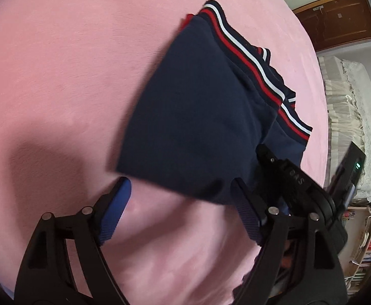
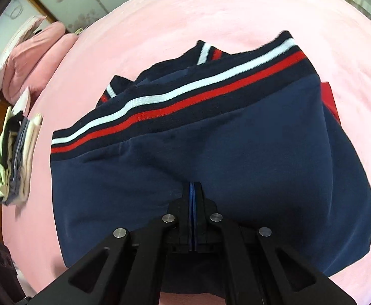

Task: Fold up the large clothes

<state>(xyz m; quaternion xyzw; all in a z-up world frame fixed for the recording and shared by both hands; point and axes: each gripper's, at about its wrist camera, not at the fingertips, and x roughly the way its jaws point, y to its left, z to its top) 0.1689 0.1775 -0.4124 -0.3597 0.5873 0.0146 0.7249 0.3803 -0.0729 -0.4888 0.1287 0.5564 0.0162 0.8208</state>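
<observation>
A navy garment [image 1: 198, 117] with a red and white striped hem [image 1: 248, 61] lies folded on the pink bedspread [image 1: 58, 76]. My left gripper [image 1: 182, 185] is open, its blue pads [image 1: 116, 208] spread at the garment's near edge, holding nothing. My right gripper [image 2: 192, 185] is shut on the garment [image 2: 236, 152] and pinches a fold at its near side, below the striped hem [image 2: 185, 101]. The right gripper also shows in the left wrist view [image 1: 287, 172], over the garment's right part.
A stack of folded clothes [image 2: 15, 157] lies on the bed at the left, with pink pillows [image 2: 33, 61] behind it. A lace-covered piece of furniture [image 1: 358, 117] and bookshelves [image 1: 370, 239] stand off the bed's right side. A wooden door [image 1: 337, 20] is behind.
</observation>
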